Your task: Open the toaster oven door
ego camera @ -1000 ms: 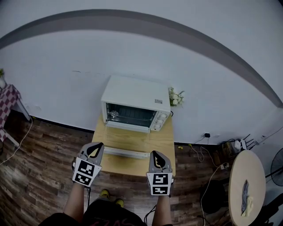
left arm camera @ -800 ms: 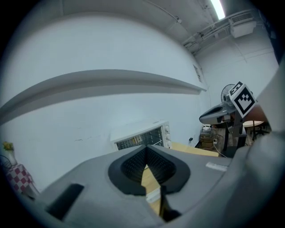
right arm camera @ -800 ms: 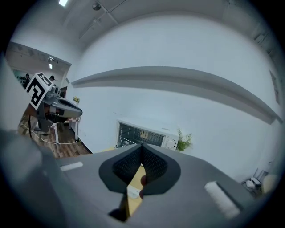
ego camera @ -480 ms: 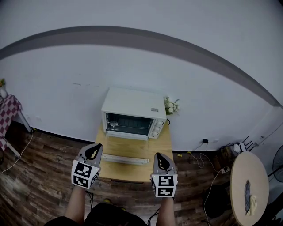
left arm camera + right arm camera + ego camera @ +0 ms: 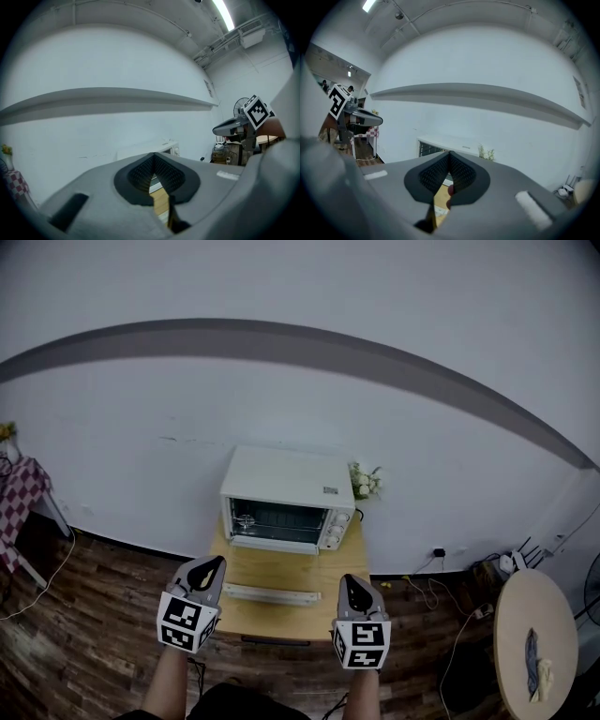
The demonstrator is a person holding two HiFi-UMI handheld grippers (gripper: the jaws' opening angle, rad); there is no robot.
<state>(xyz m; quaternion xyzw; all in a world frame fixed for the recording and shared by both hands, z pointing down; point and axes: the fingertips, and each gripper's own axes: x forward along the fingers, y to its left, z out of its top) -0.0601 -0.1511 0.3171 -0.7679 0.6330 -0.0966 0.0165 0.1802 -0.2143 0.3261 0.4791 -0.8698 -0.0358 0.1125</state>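
Both left tongs and right tongs hang clenched, empty, near a wooden table and white wall.

one toaster oven, one wooden table, one round table, one plant, two hand-held grippers.

White oven on a pale wood desk. Dark plank-patterned floor. White wall with a grey band. Red-and-white checked cloth. Grey left tool and right tool carry black-and-white square markers.
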